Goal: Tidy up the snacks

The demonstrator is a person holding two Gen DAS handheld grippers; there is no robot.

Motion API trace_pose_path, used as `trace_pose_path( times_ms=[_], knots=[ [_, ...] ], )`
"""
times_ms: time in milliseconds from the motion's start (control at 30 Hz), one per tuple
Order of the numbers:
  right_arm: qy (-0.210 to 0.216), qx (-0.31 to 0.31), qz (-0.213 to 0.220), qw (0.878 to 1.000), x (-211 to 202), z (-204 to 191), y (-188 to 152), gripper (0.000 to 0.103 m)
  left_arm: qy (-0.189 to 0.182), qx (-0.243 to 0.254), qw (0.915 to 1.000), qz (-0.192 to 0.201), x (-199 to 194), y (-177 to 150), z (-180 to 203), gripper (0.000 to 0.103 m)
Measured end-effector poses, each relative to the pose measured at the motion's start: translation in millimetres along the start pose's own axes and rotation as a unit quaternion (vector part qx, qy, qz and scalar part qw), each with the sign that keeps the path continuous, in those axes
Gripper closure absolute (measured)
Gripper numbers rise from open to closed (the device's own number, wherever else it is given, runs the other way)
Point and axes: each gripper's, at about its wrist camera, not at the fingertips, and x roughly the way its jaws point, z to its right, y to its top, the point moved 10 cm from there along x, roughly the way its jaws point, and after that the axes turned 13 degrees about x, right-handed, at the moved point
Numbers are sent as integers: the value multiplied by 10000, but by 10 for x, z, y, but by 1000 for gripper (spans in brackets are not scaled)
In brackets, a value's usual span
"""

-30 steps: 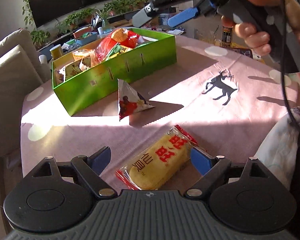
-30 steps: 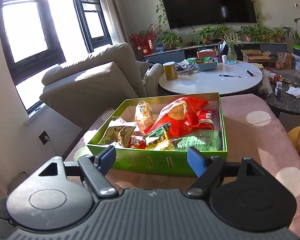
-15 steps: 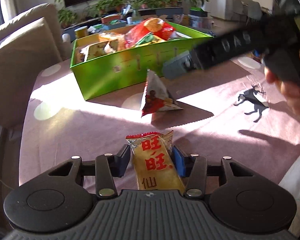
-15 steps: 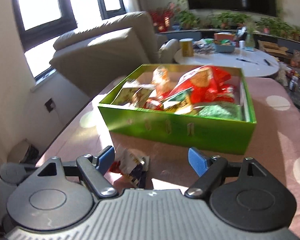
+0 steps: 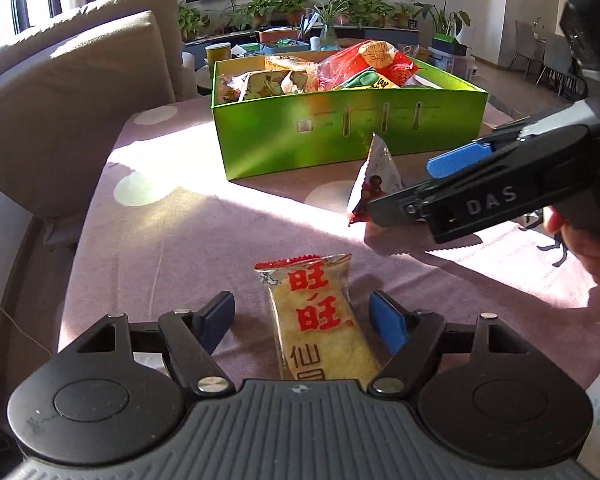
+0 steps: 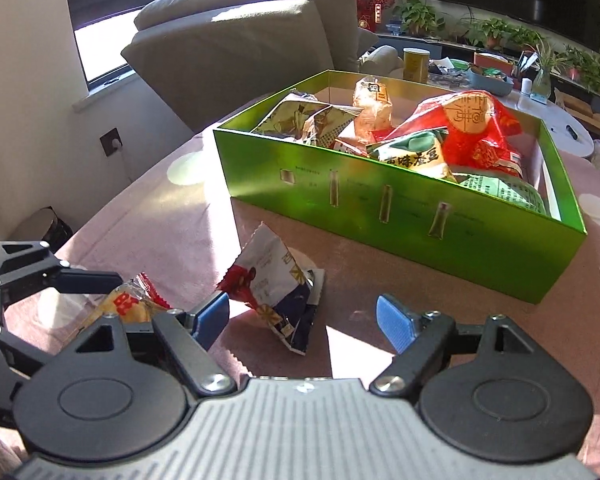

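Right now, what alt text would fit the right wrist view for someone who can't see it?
An open right claw hovers over a pyramid-shaped snack packet on a pink tablecloth, with a green box full of snacks behind. At left, the left claw straddles a yellow rice cracker packet.

Table [image 5: 204, 240] covered in pinkish cloth w/ pale polka dots, plus black deer print [image 5: 548, 236] off at right edge. Strong sun patches across it, long shadows. Directly on cloth: green box [image 5: 348, 136] toward far side, stuffed w/ snack bags; triangular snack pouch [image 6: 276, 288] just in front of box's long wall, standing tilted, not touching box; yellow rice cracker pack [image 5: 320, 320] w/ red characters lying flat near front edge, well apart from box.
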Motion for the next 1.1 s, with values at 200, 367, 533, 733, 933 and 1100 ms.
trace_pose_path(
  times_ms=[200,367,533,733,933,1100],
  knots=[
    [-25,-199,44,9998,84,-68,26,23,22,-120,9999,28,29,7,-26,29],
    [-5,-228,-8,9997,169,-106,36,23,101,-197,9997,113,11,15,-64,51],
    [-2,-14,40,10000,157,-61,67,24,19,-216,9997,115,-11,33,-53,65],
    [150,308,346,9988,-48,1,181,24,48,-118,9996,251,-95,146,-14,66],
    [312,562,577,9963,-227,52,246,24,100,-35,9990,443,-172,339,25,66],
    [306,637,786,9944,-366,115,310,24,105,-18,9982,593,-209,503,57,66]
  ],
)
